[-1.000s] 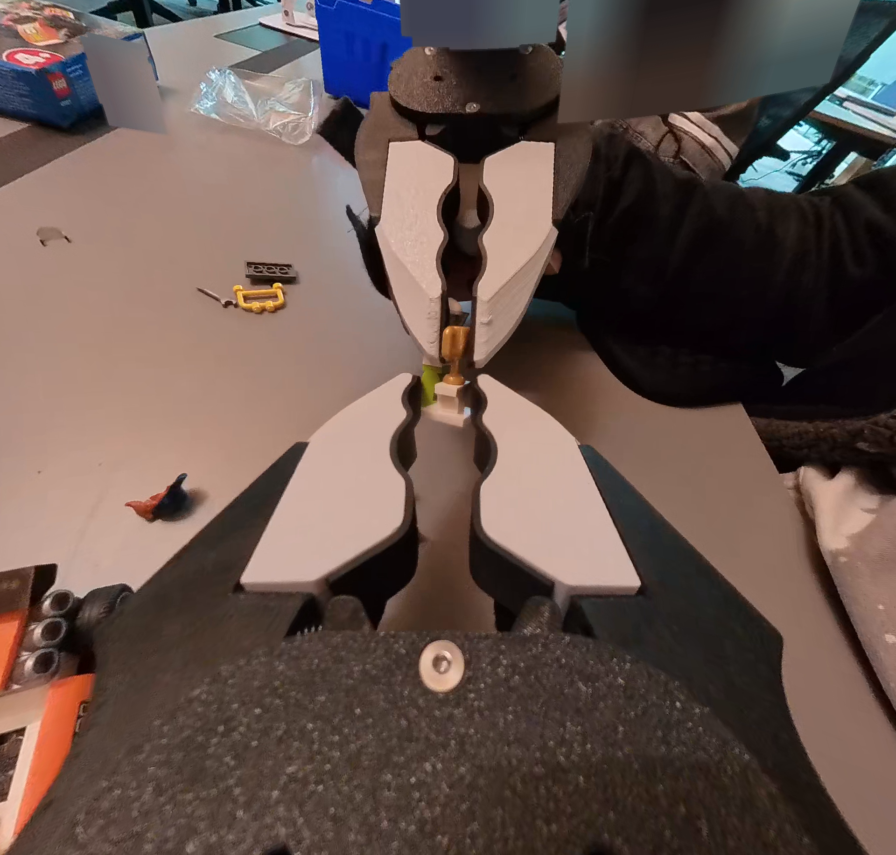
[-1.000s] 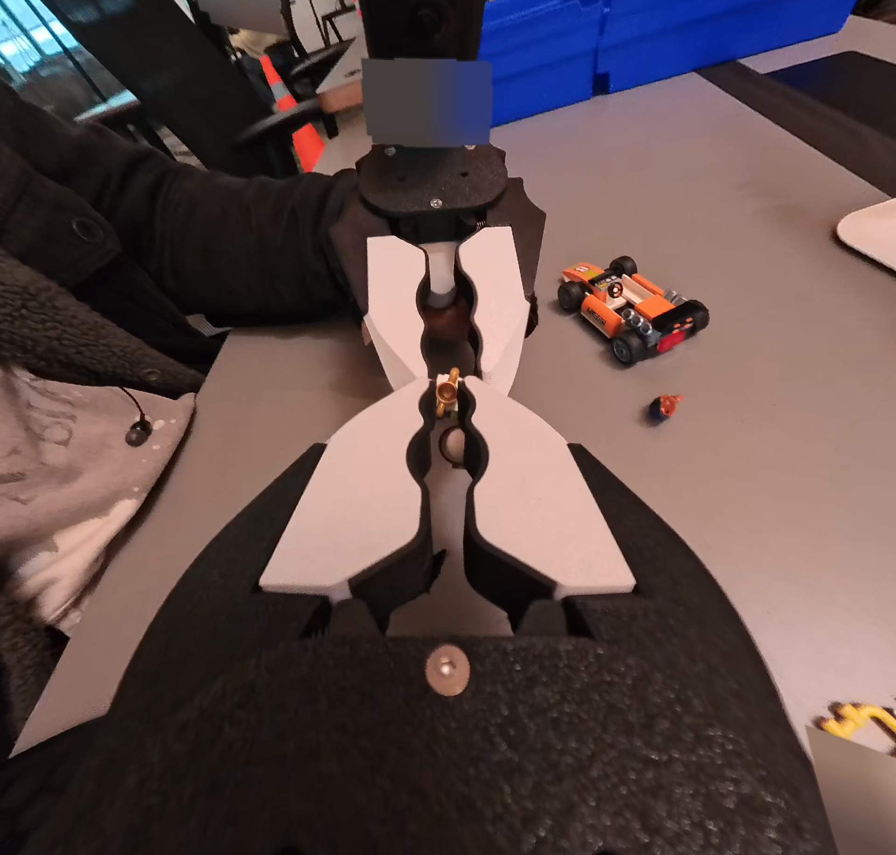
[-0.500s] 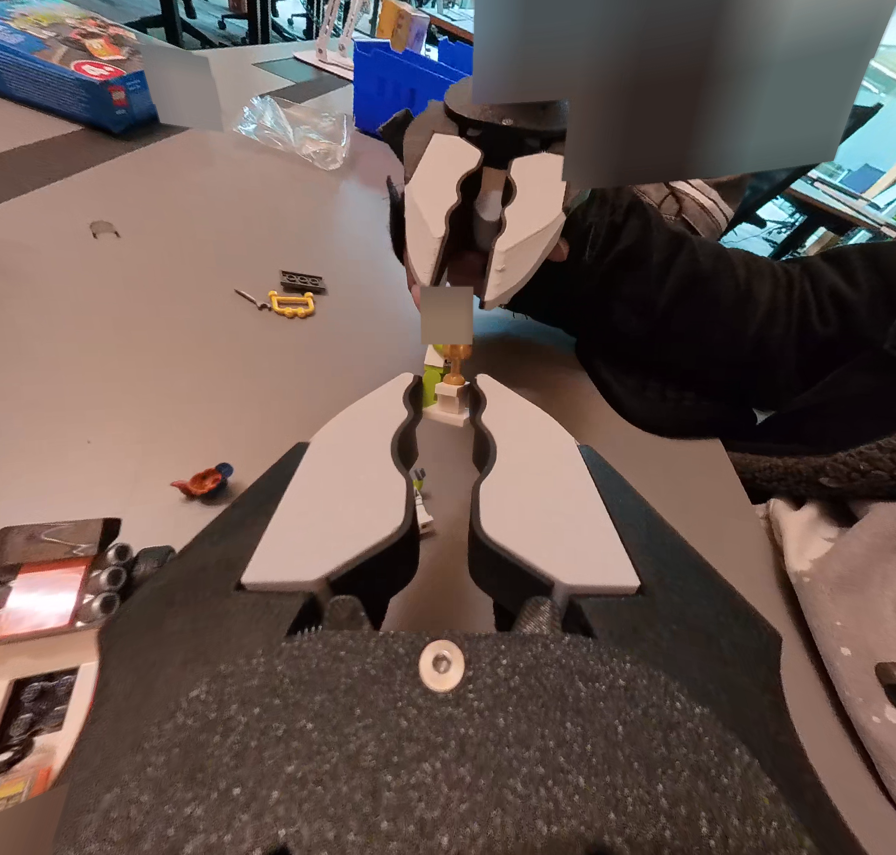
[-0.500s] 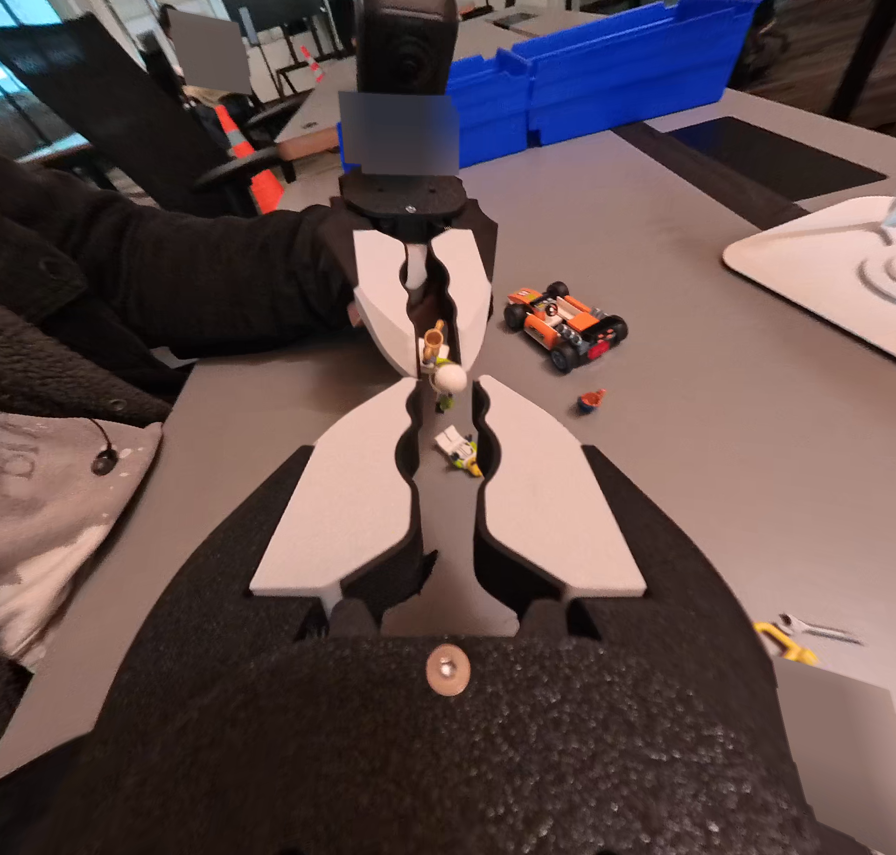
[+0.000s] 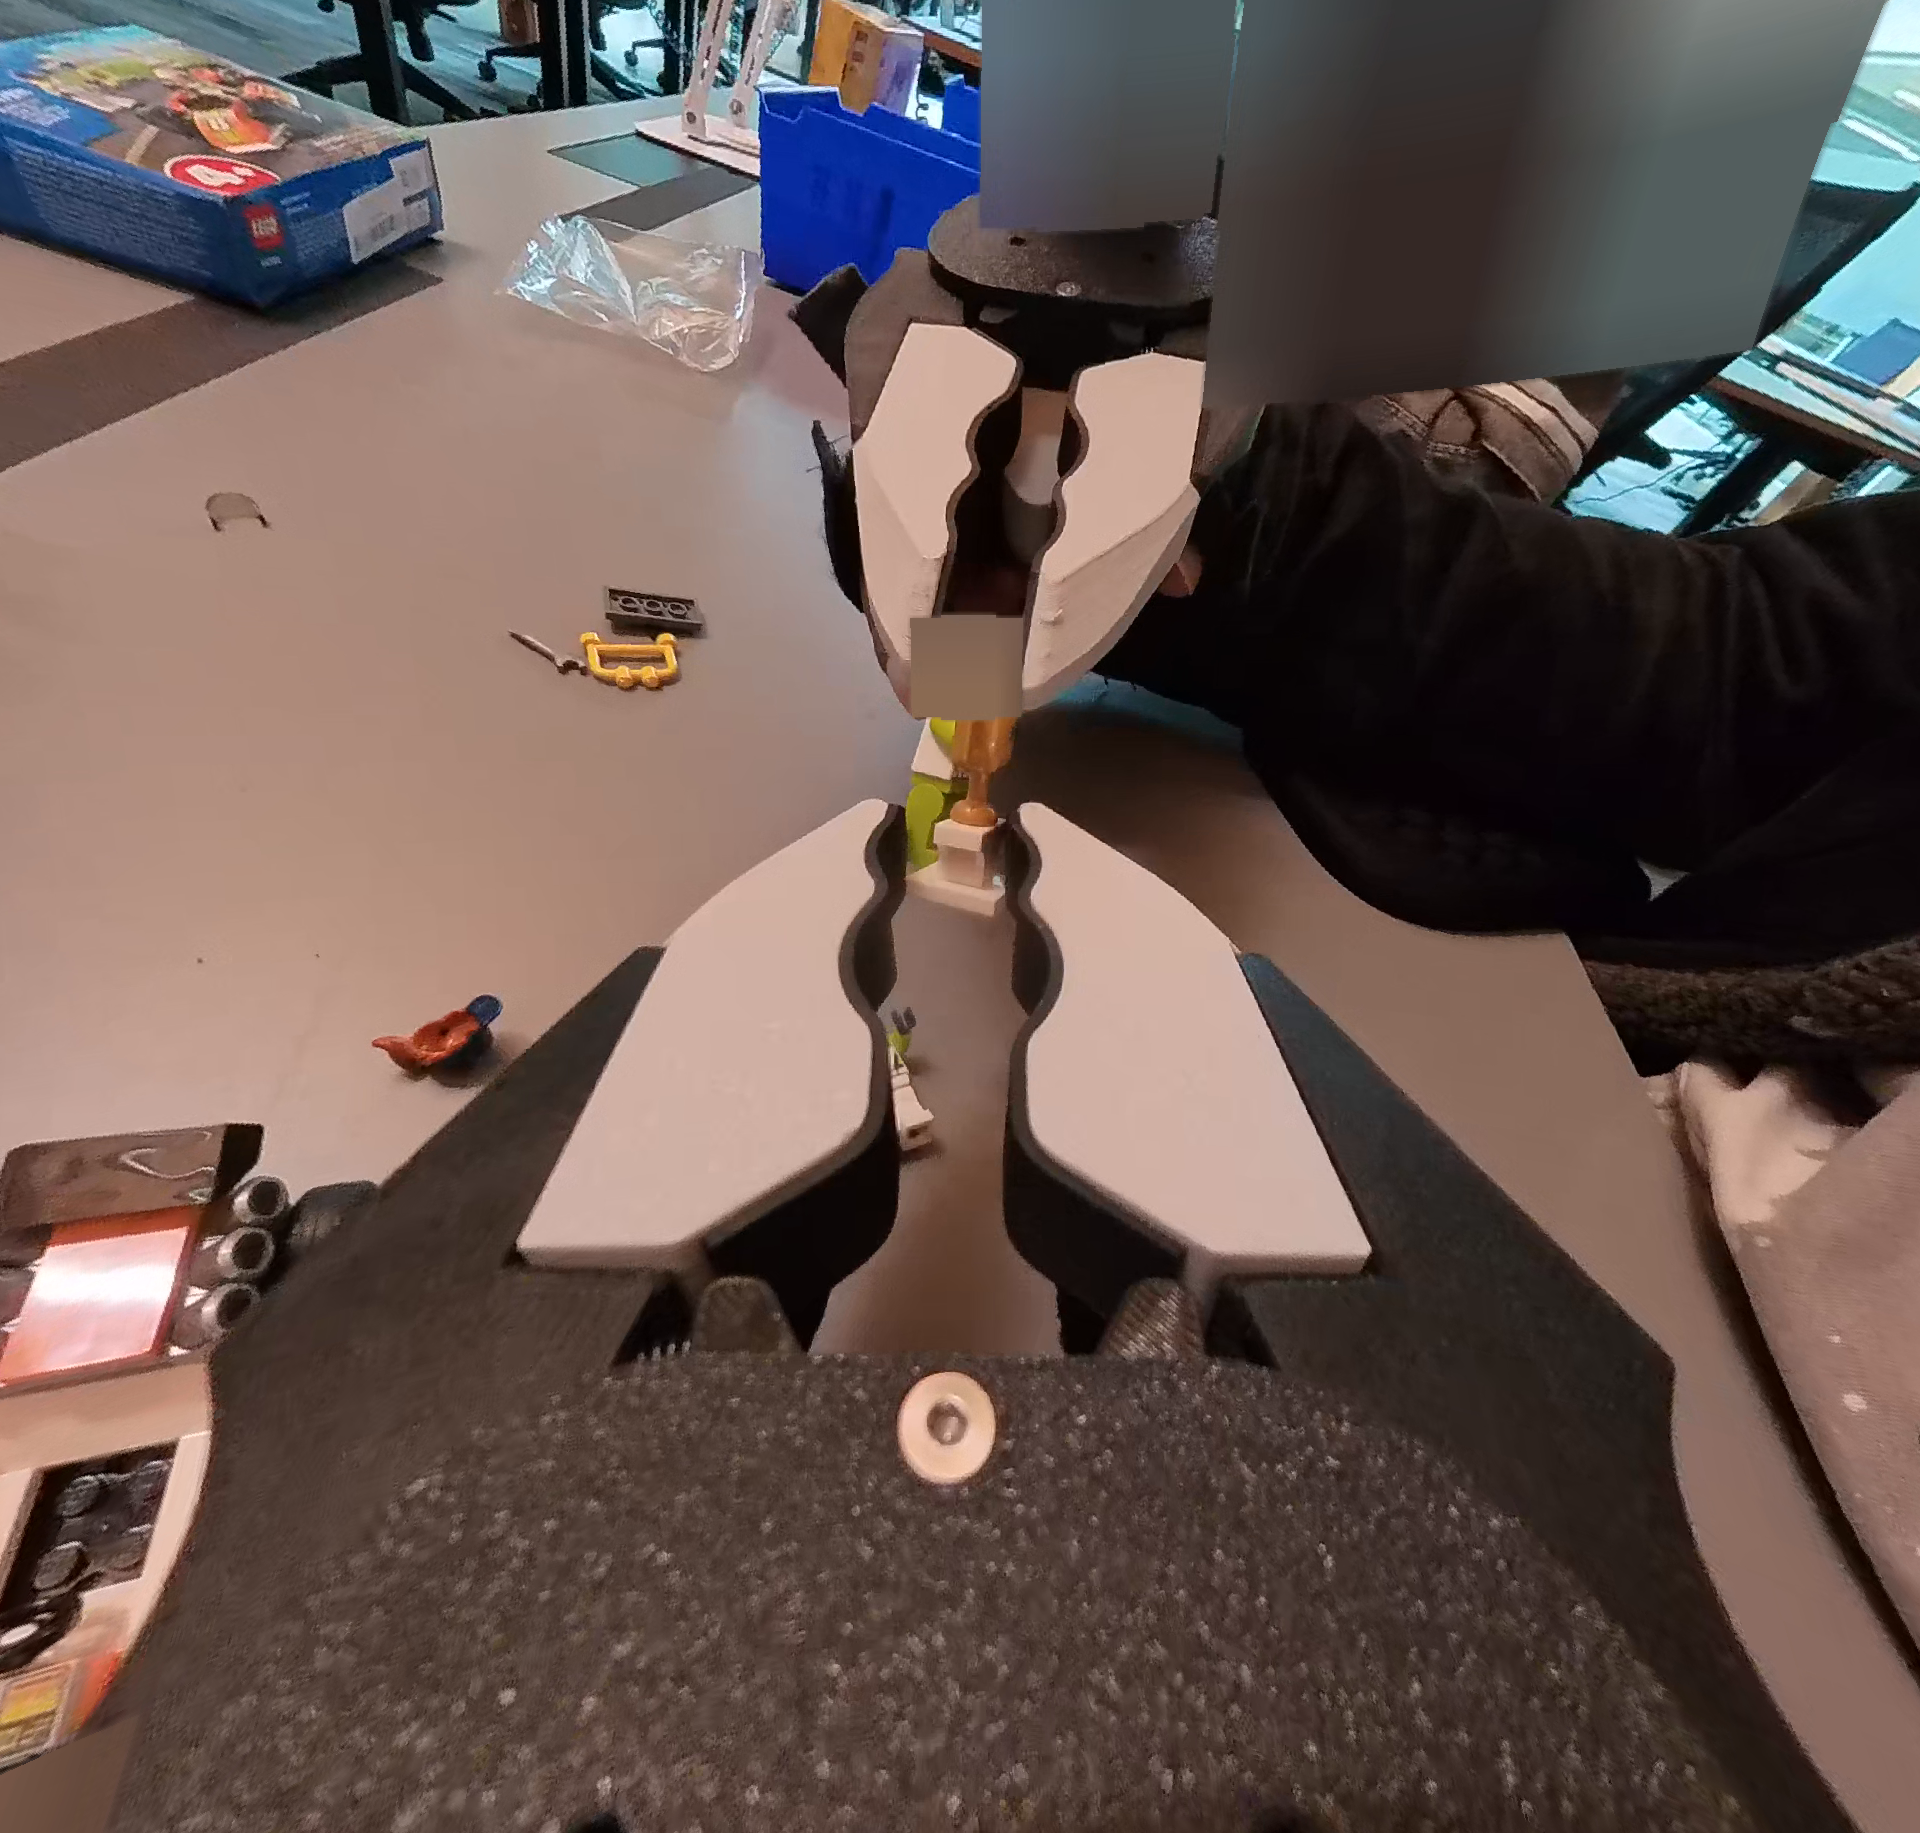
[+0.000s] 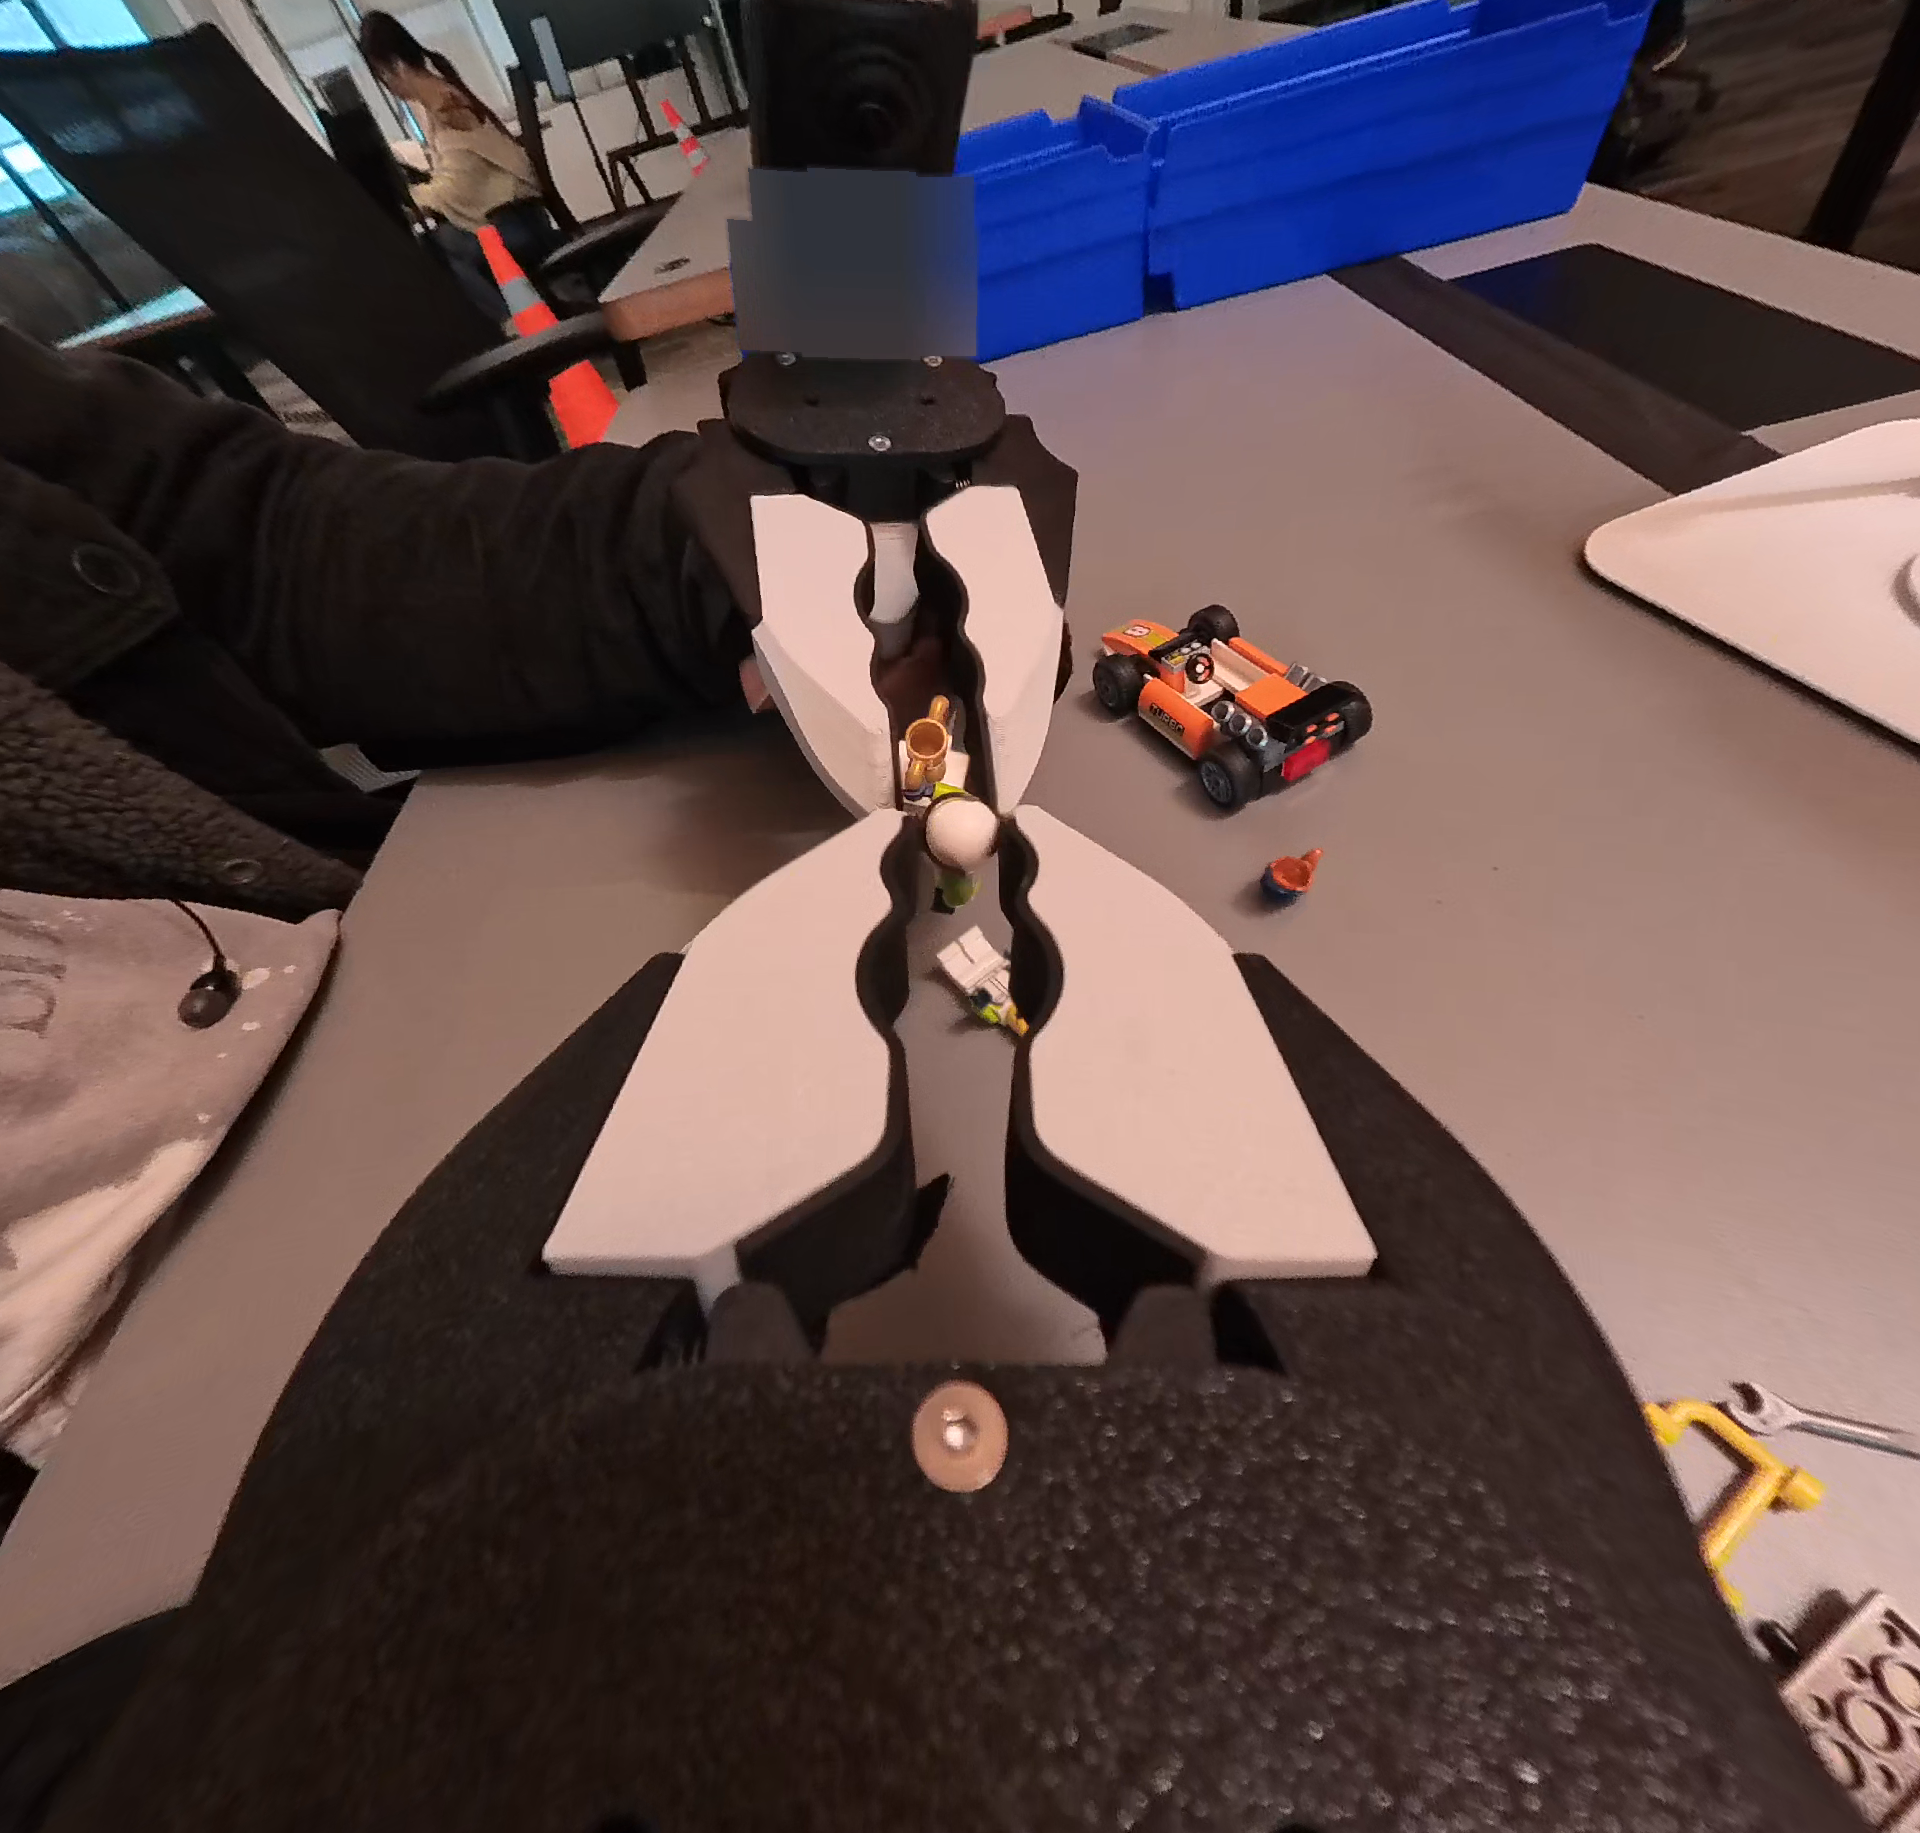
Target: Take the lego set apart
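Both jaws clenched on the minifigure (image 5: pixel 940 807), left gripper (image 5: pixel 951 853) below, right gripper (image 5: pixel 971 703) above, long axis between them.

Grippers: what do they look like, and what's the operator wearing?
Both match: left gripper and right gripper have black speckled bodies, a silver screw at centre, and white fingers with wavy black inner edges. A camera tops the left one. Operator wears black sleeves.

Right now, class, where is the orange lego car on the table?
In the right wrist view, the orange lego car stands on its wheels on the grey table, right of the two meeting grippers, with a small orange and blue piece lying just in front of it.
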`<control>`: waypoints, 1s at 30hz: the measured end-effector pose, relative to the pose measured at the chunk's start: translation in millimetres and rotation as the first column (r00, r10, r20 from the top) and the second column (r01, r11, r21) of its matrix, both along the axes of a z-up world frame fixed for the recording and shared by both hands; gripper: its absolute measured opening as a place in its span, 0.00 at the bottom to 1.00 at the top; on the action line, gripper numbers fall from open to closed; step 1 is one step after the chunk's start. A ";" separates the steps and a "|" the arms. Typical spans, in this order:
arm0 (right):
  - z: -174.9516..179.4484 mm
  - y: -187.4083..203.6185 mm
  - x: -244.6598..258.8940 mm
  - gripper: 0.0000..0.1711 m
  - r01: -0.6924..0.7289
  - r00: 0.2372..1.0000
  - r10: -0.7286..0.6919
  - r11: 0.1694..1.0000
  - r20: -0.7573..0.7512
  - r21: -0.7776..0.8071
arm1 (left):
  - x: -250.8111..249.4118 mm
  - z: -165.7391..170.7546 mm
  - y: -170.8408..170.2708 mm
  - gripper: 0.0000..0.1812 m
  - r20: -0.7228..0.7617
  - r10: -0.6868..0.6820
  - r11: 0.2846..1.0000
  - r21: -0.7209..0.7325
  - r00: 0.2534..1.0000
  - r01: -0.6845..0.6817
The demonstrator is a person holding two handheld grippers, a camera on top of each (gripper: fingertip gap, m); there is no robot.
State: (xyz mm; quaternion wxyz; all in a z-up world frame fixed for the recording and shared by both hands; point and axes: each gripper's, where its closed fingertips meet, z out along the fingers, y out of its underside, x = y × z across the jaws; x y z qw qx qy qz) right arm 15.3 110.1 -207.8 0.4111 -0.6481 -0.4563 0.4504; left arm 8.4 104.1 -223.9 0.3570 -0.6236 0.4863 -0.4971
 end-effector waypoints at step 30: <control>-26.5 4.1 5.8 0.03 0.028 0.986 -0.026 1.000 0.162 -0.006 | -4.9 -1.4 10.8 0.09 -0.030 0.054 0.999 0.011 0.998 -0.053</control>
